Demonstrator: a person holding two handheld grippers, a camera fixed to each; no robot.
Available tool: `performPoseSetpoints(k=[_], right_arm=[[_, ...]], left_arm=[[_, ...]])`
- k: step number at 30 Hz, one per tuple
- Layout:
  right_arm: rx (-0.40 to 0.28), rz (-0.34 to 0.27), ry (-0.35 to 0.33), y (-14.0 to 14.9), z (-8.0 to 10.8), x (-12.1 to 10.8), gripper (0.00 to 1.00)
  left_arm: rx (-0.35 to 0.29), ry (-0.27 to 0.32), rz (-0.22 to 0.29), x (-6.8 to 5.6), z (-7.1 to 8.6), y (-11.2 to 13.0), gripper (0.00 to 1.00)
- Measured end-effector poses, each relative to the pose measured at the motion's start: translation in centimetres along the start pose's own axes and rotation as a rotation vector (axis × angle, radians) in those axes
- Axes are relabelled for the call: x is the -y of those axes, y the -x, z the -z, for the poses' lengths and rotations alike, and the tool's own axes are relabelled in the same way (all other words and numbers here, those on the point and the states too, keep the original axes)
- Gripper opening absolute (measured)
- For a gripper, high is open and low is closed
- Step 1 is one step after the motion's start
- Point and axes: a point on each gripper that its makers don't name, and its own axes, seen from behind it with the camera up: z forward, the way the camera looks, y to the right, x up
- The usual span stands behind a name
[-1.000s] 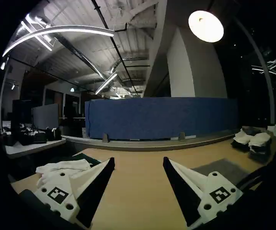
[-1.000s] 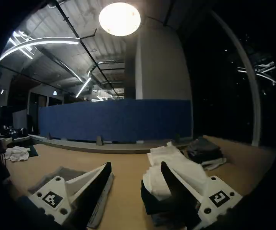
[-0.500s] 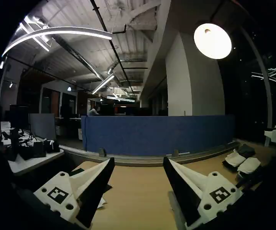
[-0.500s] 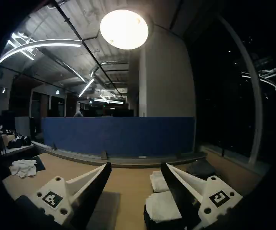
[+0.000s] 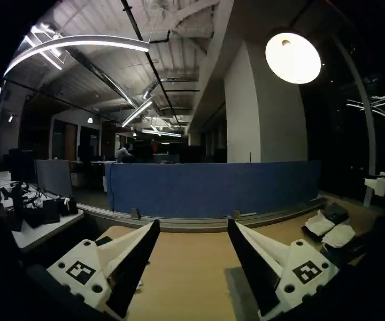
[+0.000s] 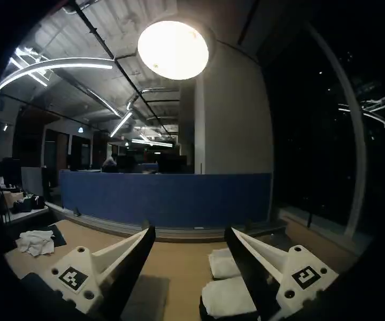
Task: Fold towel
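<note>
Your left gripper (image 5: 192,235) is spread apart and holds nothing. A grey towel (image 5: 236,286) lies flat on the worktop (image 5: 192,267), mostly hidden behind its right finger. Your right gripper (image 6: 189,241) is also spread and empty. By its left finger the grey towel runs out of sight below, and folded white towels (image 6: 225,294) sit half hidden behind its right finger.

My left gripper (image 5: 192,222) and right gripper (image 6: 189,230) are white with black inner faces and black-and-white tags (image 5: 80,272) — table (image 5: 192,267) tan, partition (image 5: 208,187) blue, folded towels (image 6: 223,265) white.
</note>
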Motion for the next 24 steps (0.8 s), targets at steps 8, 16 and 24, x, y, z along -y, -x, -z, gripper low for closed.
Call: performPoseSetpoints(k=[8, 16, 24], right_arm=[[0.124, 0.053, -0.113, 1.9, 0.5, 1.9, 1.0], [0.315, 0.099, -0.316, 4.8, 1.8, 5.6, 1.0], [0.405, 0.132, -0.407, 6.1, 2.2, 7.0, 1.0]], left_arm=[[0.094, 0.099, -0.055, -1.8, 0.7, 1.8, 0.94], [0.219, 0.281, -0.108, -4.9, 2.0, 4.0, 0.94], [0.305, 0.423, -0.144, -7.8, 2.6, 5.5, 0.94]])
